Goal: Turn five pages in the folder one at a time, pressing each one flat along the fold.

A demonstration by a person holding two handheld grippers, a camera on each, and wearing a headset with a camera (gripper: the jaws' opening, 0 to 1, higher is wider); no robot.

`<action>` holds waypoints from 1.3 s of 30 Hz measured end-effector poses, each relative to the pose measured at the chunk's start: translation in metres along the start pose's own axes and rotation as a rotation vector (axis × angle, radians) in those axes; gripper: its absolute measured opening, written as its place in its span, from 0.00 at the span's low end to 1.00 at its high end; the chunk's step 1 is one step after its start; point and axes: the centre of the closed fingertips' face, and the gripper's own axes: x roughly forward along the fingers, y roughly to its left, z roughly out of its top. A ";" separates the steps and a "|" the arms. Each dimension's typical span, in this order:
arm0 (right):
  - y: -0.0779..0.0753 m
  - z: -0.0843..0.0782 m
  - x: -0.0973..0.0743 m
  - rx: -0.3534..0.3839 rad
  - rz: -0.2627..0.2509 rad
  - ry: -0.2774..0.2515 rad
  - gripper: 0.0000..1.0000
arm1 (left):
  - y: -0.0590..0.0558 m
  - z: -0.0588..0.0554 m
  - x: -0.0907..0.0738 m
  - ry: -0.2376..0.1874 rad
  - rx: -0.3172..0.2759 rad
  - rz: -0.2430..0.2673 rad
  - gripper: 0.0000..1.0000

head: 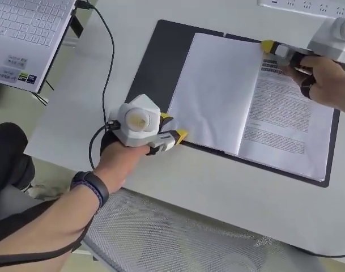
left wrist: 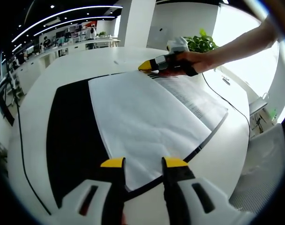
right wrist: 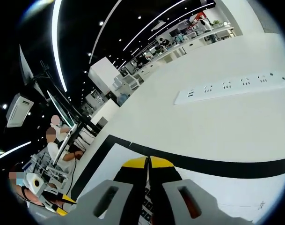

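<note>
Lying open on white desk (head: 217,192): black plastic folder (head: 161,62), blank white sheet (head: 217,90) turned left, printed text page (head: 285,124) exposed right.
- Left gripper (head: 174,127): jaws parted, empty, at the sheet's near edge.
- Right gripper (head: 268,46): jaws closed, at the fold's far end.
- Progress: one turn visible; pressing seems due, total count untellable.

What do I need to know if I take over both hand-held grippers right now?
Left hand-held gripper: open, at the blank turned page's bottom corner.
Right hand-held gripper: shut, tip at the fold's top.
Folder: open on the table, printed page on its right.
Done: one page lies turned; the count so far can't be told.
To do: press along the fold, then turn the rest.
</note>
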 end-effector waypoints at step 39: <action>0.122 -0.128 -0.079 -0.039 0.256 0.169 0.00 | -0.003 0.003 -0.004 -0.014 -0.019 -0.014 0.28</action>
